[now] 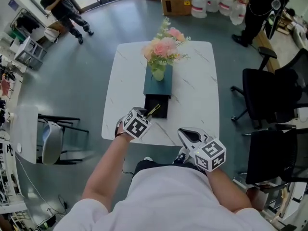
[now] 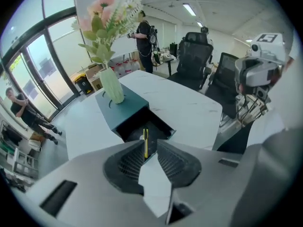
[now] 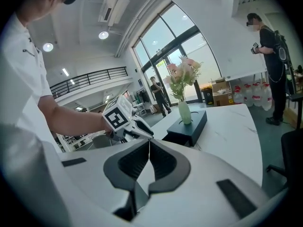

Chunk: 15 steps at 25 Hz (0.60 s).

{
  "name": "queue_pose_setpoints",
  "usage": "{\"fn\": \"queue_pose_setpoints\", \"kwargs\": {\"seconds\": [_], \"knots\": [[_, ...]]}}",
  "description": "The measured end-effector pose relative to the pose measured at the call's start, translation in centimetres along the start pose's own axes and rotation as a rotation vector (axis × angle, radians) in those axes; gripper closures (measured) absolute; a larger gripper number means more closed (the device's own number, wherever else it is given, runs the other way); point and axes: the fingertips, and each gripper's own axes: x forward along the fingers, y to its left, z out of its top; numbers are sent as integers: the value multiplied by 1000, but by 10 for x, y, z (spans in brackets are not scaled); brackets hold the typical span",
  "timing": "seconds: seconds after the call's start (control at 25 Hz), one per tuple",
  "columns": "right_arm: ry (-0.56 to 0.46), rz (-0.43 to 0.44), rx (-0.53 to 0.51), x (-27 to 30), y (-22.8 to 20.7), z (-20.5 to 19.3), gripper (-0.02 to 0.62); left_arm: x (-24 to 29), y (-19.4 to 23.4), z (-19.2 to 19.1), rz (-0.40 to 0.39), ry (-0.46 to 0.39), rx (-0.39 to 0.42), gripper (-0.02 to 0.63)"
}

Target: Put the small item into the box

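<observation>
Small item [image 2: 145, 142], a slim yellow-and-black stick, shows in the gap of the left tongs [image 2: 150, 148], framed by the open compartment [image 2: 142, 124] of the dark teal box [image 2: 127, 105]; from the head view it [image 1: 154, 110] slants over that black compartment [image 1: 157, 108], just off the tip of the left tongs [image 1: 147, 113]; its lower end is hidden behind the tips, so I cannot tell whether it rests on the compartment floor. The left tongs stand spread, the gap wider than the stick, and neither pad seems to press on it; the right tongs [image 3: 149, 143] are pressed together on nothing, held near the bench [image 1: 192, 81] edge in the head view [image 1: 182, 131], well apart from the box [image 1: 163, 84]. A vase [image 1: 159, 74] of pink flowers [image 1: 164, 47] sits on the closed part of the box. My judgement: the item looks delivered, or all but delivered, into the compartment; what is left is to draw the left tongs clear and, if the compartment slides, to close it.
</observation>
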Motion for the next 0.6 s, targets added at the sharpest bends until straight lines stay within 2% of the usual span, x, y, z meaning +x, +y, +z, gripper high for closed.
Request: {"fn": "queue_pose_setpoints", "kwargs": {"seconds": [0.2, 0.28, 0.6], "knots": [[0, -18, -13, 15, 26, 1, 578, -41, -6, -9, -51, -169, -139, 585], [-1, -37, -6, 22, 38, 0, 578, -59, -10, -19, -83, -224, -188, 591], [-33, -69, -9, 42, 111, -11, 580, -128, -37, -94, -130, -368, -246, 591]]}}
